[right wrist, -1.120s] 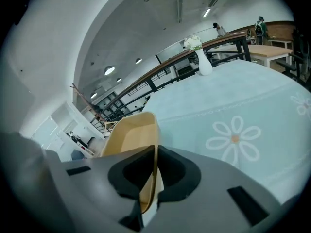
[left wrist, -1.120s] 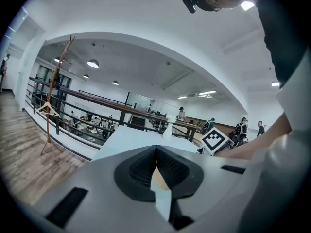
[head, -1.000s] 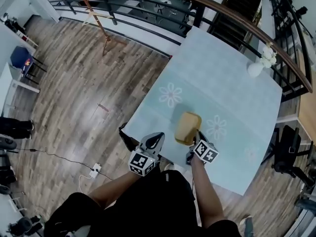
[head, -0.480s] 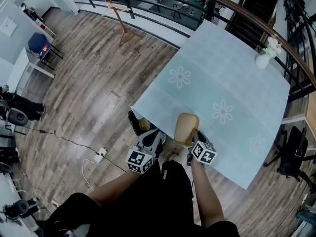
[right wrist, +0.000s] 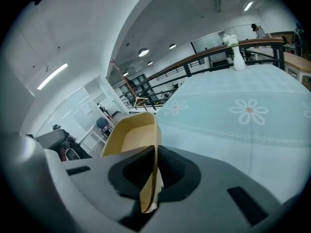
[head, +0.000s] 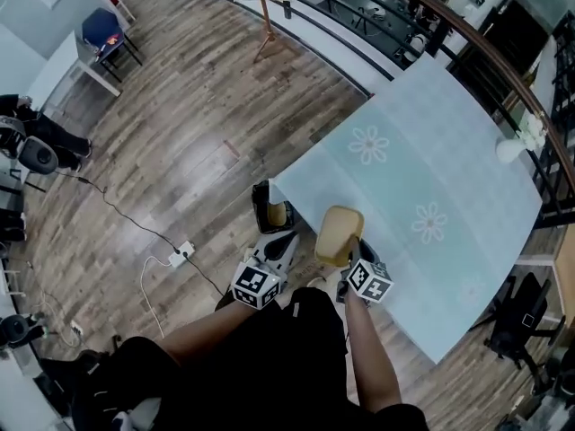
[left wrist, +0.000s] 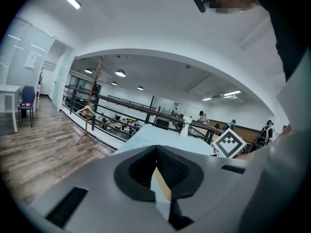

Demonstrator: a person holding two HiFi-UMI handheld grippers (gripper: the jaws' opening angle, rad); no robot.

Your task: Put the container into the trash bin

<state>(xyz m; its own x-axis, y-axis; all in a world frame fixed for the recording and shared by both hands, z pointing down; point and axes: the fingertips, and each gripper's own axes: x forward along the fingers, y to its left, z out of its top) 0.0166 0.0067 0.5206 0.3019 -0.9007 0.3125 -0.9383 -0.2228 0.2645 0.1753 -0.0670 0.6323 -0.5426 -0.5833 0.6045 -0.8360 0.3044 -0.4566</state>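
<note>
While right gripper (head: 352, 251) stays clamped on container (head: 340, 232), trash bin (head: 262, 206) nearer, left gripper (head: 283, 243) closed

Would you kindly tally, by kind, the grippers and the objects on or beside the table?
grippers: 2, the left gripper and the right gripper
container: 1
trash bin: 1
vase: 1
total: 5

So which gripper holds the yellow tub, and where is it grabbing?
The right gripper pinches the yellow container by its side wall, at the rim. The left gripper holds nothing.
</note>
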